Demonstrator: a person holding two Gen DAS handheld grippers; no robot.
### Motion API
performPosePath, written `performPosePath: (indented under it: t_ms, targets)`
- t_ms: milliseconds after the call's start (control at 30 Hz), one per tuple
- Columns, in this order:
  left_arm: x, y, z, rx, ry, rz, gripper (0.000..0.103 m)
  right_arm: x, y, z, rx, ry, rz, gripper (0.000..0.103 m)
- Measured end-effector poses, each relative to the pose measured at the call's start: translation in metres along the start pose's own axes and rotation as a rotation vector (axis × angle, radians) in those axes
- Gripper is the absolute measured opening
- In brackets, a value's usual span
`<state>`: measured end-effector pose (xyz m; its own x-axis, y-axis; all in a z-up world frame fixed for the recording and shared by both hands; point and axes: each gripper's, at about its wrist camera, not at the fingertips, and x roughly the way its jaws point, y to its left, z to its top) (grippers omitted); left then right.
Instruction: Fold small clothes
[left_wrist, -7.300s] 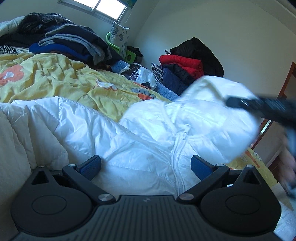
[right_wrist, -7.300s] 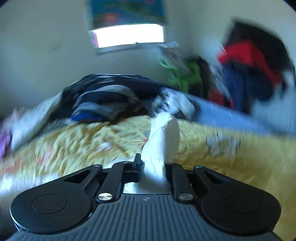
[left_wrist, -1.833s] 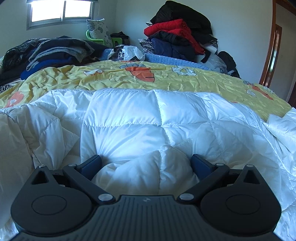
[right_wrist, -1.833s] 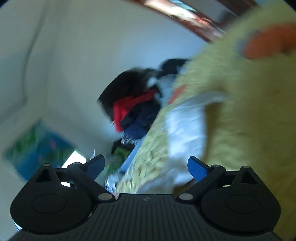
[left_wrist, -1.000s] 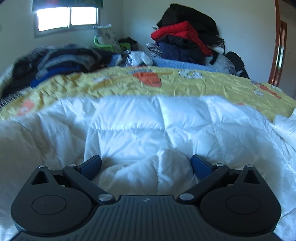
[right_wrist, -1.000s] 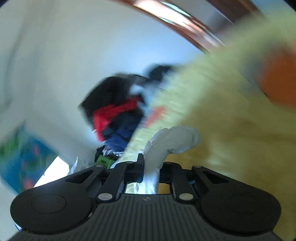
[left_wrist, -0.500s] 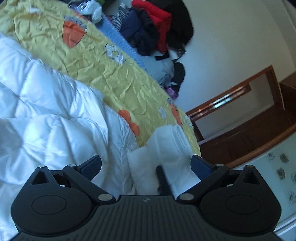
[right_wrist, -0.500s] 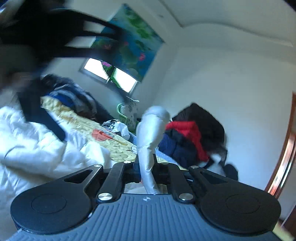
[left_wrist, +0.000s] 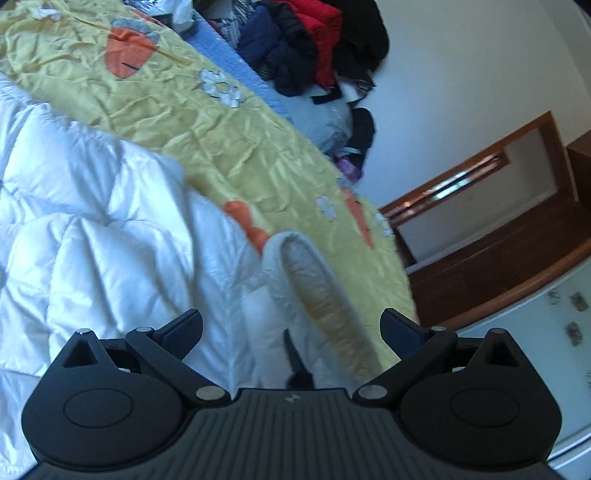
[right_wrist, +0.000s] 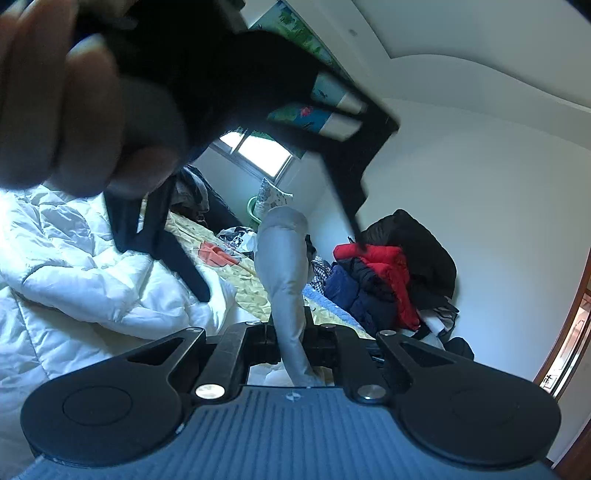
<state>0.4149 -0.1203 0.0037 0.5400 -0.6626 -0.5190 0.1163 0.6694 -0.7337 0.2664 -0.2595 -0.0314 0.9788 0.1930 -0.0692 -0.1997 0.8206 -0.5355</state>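
Note:
A white quilted puffer jacket (left_wrist: 92, 251) lies spread on the yellow bedspread (left_wrist: 207, 122). My left gripper (left_wrist: 291, 325) is open over the jacket's right edge, with a raised white sleeve (left_wrist: 317, 291) standing between its jaws. My right gripper (right_wrist: 290, 332) is shut on that sleeve (right_wrist: 286, 258), holding it upright above the bed. The jacket body shows at the left of the right wrist view (right_wrist: 74, 273). The left gripper's black frame (right_wrist: 229, 74) and the hand holding it fill the upper left of that view.
A pile of red, navy and black clothes (left_wrist: 310, 40) sits against the far wall, also in the right wrist view (right_wrist: 384, 284). A wooden door frame (left_wrist: 491, 206) is at the right. A window (right_wrist: 258, 147) and more clothes are at the back.
The right gripper closed on the jacket sleeve and lifted it up. The left gripper swung right from the jacket's middle to the sleeve side and stayed open.

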Motion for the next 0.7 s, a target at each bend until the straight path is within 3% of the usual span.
performPosePath:
  t_ms: [33, 67, 133, 167, 267, 367, 433, 467, 500, 567, 700]
  targets:
    - [0.000, -0.001, -0.001, 0.012, -0.008, 0.019, 0.093, 0.002, 0.002, 0.000, -0.007, -0.001, 0.002, 0.010]
    - [0.001, -0.002, -0.001, 0.022, -0.010, 0.038, 0.066, 0.007, 0.006, 0.001, -0.013, -0.002, 0.002, 0.010]
    - [0.006, -0.002, 0.002, 0.028, 0.033, 0.045, 0.030, 0.008, 0.009, 0.000, -0.017, 0.004, 0.001, 0.014]
    - [0.005, -0.003, 0.002, 0.040, 0.038, 0.041, 0.021, 0.012, 0.009, 0.000, -0.017, 0.026, 0.023, 0.013]
    - [0.001, -0.010, 0.002, 0.077, 0.033, 0.053, 0.022, 0.011, 0.017, -0.001, -0.060, 0.028, 0.014, 0.014]
    - [-0.003, -0.007, 0.006, 0.039, 0.030, 0.036, 0.021, 0.009, 0.017, -0.002, -0.063, 0.016, 0.020, 0.018]
    - [-0.010, -0.001, 0.012, -0.010, 0.009, 0.008, 0.021, 0.007, 0.017, -0.002, -0.062, 0.021, 0.008, 0.054]
    - [-0.014, 0.002, 0.015, -0.028, -0.004, -0.001, 0.021, 0.006, 0.015, -0.002, -0.050, 0.012, -0.009, 0.082]
    - [-0.019, 0.003, 0.018, -0.027, -0.016, 0.006, 0.021, 0.002, 0.011, -0.002, -0.032, -0.015, -0.013, 0.091]
    - [-0.026, 0.002, 0.023, -0.008, -0.035, 0.037, 0.020, -0.004, 0.004, -0.001, 0.008, -0.049, -0.022, 0.087]
    - [-0.031, 0.004, 0.026, 0.000, -0.019, 0.032, 0.018, -0.003, -0.002, -0.004, 0.035, -0.020, -0.030, 0.086]
